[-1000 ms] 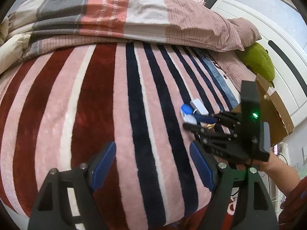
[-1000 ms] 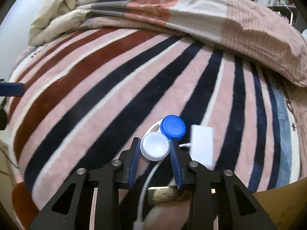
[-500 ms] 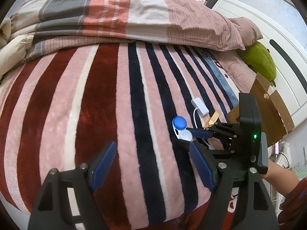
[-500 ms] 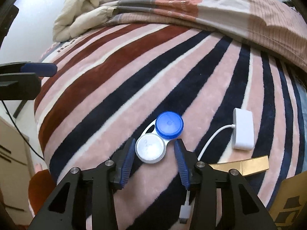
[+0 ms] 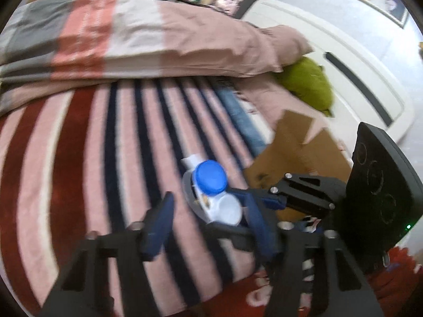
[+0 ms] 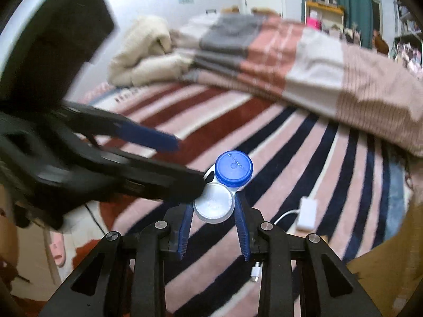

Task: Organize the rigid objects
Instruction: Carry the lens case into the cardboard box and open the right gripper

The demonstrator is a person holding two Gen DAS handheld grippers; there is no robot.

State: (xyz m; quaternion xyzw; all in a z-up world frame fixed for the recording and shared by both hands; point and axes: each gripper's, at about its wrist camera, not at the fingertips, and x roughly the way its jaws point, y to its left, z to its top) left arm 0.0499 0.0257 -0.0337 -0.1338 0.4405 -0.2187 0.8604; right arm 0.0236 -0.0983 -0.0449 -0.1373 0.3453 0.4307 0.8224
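My right gripper (image 6: 213,212) is shut on a contact lens case (image 6: 223,187) with one blue cap and one white cap, and holds it above the striped blanket. The case also shows in the left wrist view (image 5: 215,192), lifted, with the right gripper (image 5: 253,206) around its white cap. My left gripper (image 5: 208,212) is open and sits right beside the case; in the right wrist view its fingers (image 6: 148,138) reach in from the left, the lower one touching or nearly touching the white cap.
A white charger with cable (image 6: 306,212) lies on the striped blanket (image 6: 277,142). A brown cardboard box (image 5: 301,148) stands at the bed's right side, near a green plush (image 5: 309,84). A folded quilt (image 5: 132,34) lies across the far end.
The right gripper has lifted the lens case off the blanket. The left gripper has moved right and close to the case. The charger stayed on the blanket.
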